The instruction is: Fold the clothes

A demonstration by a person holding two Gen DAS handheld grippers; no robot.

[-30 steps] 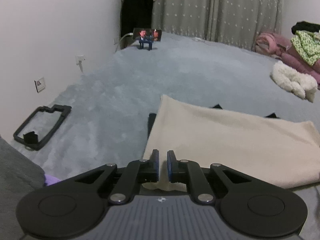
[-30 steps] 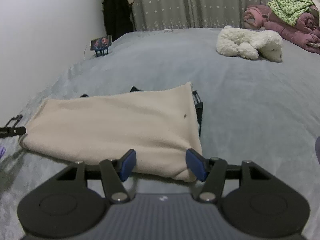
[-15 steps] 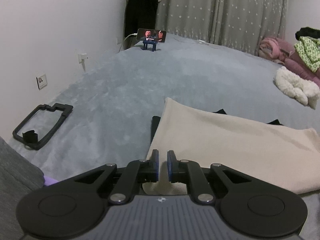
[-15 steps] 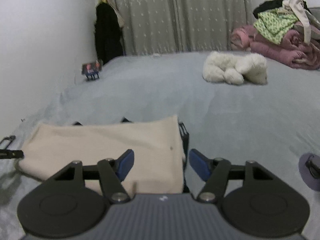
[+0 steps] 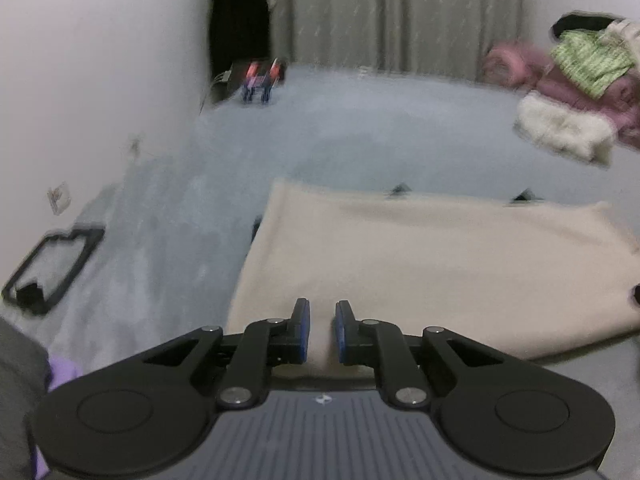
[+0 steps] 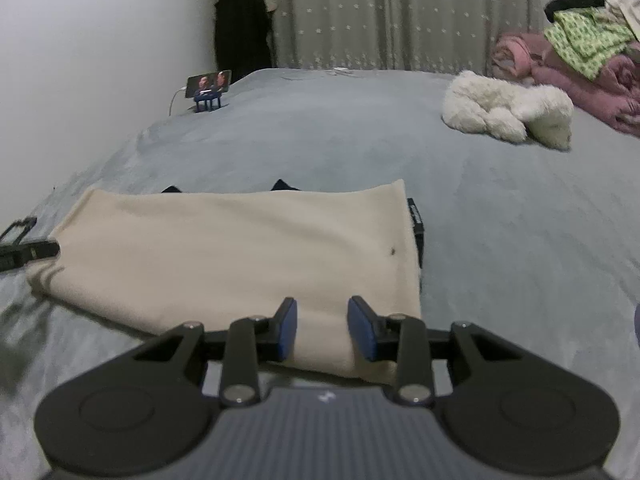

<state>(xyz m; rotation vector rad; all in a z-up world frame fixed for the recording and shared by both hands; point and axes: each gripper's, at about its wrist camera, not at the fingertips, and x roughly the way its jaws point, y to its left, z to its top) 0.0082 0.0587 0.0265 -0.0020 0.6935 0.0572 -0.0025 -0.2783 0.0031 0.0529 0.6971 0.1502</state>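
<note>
A cream garment [image 5: 420, 260] lies folded flat on the grey bed cover, with bits of a black garment [image 6: 416, 220] peeking out from under its edges. My left gripper [image 5: 322, 330] sits at the near left edge of the cream garment. Its jaws are opening, and cloth shows in the narrow gap between the blue pads [image 5: 303, 330]. My right gripper [image 6: 323, 328] is at the near right corner of the cream garment [image 6: 240, 248]. Its jaws are closing with the cloth between them, and the pads stand apart from it.
The grey bed cover [image 6: 500, 220] stretches far beyond the garment. A white fluffy item [image 6: 508, 114] and a pile of pink and green clothes [image 6: 580, 60] lie at the far right. A phone on a stand [image 6: 209, 84] is at the far left, by the wall. A black frame [image 5: 52, 268] lies at the left.
The left pads have parted a little from their pinch on the cloth edge. The right jaws have narrowed around the near right corner. Both views have shifted slightly, and the left is now blurred.
</note>
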